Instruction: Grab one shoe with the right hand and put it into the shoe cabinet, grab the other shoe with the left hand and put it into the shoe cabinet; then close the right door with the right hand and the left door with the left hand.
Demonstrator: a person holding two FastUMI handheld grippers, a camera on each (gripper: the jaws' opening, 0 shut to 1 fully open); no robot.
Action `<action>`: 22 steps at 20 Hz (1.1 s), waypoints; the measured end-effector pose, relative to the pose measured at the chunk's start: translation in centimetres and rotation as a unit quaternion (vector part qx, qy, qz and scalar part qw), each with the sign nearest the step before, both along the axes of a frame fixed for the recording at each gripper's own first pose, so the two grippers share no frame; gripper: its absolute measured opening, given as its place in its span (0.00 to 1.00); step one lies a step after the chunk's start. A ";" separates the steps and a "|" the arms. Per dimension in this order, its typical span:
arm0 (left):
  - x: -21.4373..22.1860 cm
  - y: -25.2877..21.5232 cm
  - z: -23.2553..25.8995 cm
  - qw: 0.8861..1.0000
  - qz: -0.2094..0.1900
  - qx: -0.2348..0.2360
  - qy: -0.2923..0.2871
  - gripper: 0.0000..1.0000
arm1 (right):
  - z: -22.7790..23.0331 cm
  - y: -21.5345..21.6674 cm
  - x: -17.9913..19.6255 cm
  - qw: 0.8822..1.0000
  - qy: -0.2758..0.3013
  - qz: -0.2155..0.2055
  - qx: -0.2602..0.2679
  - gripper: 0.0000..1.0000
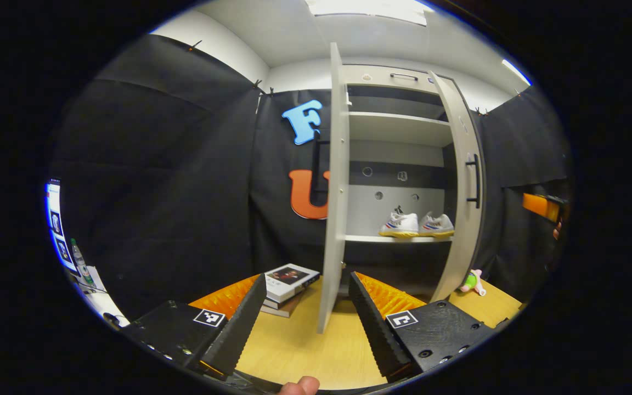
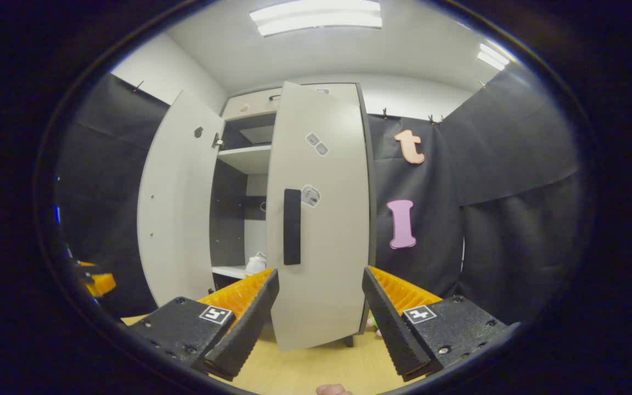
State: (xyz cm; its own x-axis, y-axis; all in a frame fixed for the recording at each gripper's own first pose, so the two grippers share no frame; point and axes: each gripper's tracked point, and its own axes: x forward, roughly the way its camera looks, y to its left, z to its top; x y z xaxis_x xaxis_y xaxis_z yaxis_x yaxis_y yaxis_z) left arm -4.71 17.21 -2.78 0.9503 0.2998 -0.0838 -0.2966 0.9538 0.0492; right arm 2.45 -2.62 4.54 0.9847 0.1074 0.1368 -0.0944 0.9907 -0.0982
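Two white shoes (image 1: 416, 224) with yellow soles stand side by side on a shelf of the pale shoe cabinet (image 1: 398, 129). Its left door (image 1: 335, 186) stands wide open, edge-on just beyond my open left gripper (image 1: 306, 312). The right door (image 1: 463, 186) with a black handle (image 1: 475, 180) is partly open. In the right gripper view that right door (image 2: 319, 214) faces me, its handle (image 2: 292, 226) straight ahead of my open right gripper (image 2: 320, 315). One shoe (image 2: 255, 264) peeks out behind it, and the left door (image 2: 176, 197) hangs open at left. Neither gripper holds anything.
A stack of books (image 1: 287, 285) lies on the wooden floor (image 1: 305, 351) left of the left door. A small pink and green toy (image 1: 473, 281) sits by the right door's foot. A bottle (image 1: 78, 260) and a screen (image 1: 55, 225) stand at far left.
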 end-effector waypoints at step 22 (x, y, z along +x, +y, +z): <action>15.4 7.3 5.2 0.999 -0.030 -0.013 0.003 0.90 | -2.5 -5.1 -3.5 0.997 0.029 -0.066 0.025 0.99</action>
